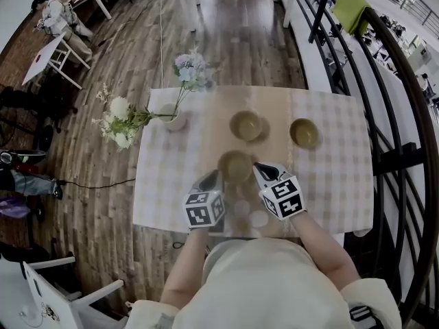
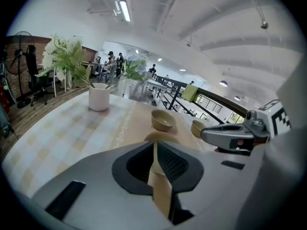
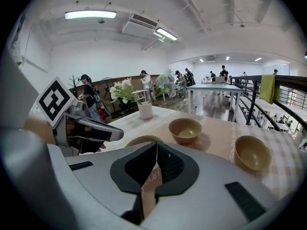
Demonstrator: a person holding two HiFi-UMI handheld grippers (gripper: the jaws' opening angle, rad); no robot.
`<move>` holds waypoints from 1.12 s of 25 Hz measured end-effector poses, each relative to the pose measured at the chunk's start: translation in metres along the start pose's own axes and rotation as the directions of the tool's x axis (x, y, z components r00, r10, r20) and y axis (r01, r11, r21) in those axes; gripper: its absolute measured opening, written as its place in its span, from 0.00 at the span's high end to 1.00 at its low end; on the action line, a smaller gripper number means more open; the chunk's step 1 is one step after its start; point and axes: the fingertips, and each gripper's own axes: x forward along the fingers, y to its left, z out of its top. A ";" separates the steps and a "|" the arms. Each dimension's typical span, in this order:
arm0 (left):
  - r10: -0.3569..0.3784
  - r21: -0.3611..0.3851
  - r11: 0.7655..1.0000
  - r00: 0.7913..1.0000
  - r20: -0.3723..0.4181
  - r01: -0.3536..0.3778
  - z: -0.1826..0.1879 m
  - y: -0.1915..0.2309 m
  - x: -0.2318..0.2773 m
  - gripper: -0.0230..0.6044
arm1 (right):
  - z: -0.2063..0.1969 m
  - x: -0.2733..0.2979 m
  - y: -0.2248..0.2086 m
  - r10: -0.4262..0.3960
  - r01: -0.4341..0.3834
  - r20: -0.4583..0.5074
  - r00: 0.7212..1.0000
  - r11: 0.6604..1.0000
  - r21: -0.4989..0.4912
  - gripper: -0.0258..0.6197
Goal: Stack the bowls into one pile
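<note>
Three tan bowls stand apart on the checked tablecloth (image 1: 171,184). The nearest bowl (image 1: 236,166) sits just ahead of both grippers; a second bowl (image 1: 245,125) is behind it and a third bowl (image 1: 304,133) is at the right. My left gripper (image 1: 210,179) is at the near bowl's left rim and my right gripper (image 1: 263,171) at its right rim, both shut with nothing between the jaws. In the left gripper view the jaws (image 2: 154,145) meet below the near bowl's rim (image 2: 158,137). The right gripper view shows its shut jaws (image 3: 156,147) and the two far bowls (image 3: 186,130) (image 3: 253,152).
A white vase (image 1: 173,120) with flowers stands at the table's back left. A black railing (image 1: 405,115) runs along the right side. The table's near edge (image 1: 206,230) is close to the person's body. A white chair (image 1: 62,286) stands on the wooden floor at lower left.
</note>
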 end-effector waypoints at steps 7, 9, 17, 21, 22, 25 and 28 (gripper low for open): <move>0.018 0.004 1.000 0.999 -0.042 -0.018 -0.003 0.007 0.010 0.95 | -0.009 0.014 -0.003 0.014 -0.015 -0.062 0.998 1.000 -0.007 0.96; 0.015 0.003 1.000 0.999 -0.050 -0.015 -0.004 0.007 0.013 0.94 | -0.012 0.017 -0.003 0.018 -0.019 -0.074 0.997 1.000 -0.006 0.95; 0.028 0.006 1.000 0.995 -0.091 -0.028 -0.009 0.015 0.028 0.80 | -0.021 0.035 -0.006 0.029 -0.030 -0.118 0.993 1.000 -0.005 0.86; 0.042 0.003 0.999 0.993 -0.109 -0.041 -0.012 0.020 0.036 0.79 | -0.026 0.044 -0.010 0.028 -0.029 -0.136 0.990 1.000 -0.006 0.85; 0.042 0.003 0.999 0.992 -0.115 -0.042 -0.013 0.021 0.038 0.79 | -0.028 0.045 -0.010 0.029 -0.030 -0.142 0.989 1.000 -0.006 0.85; 0.040 0.003 0.999 0.990 -0.134 -0.040 -0.015 0.022 0.043 0.79 | -0.031 0.050 -0.010 0.033 -0.034 -0.157 0.987 0.999 -0.005 0.85; 0.047 0.003 0.999 0.988 -0.146 -0.047 -0.016 0.023 0.045 0.79 | -0.035 0.052 -0.010 0.033 -0.034 -0.170 0.985 0.999 -0.003 0.85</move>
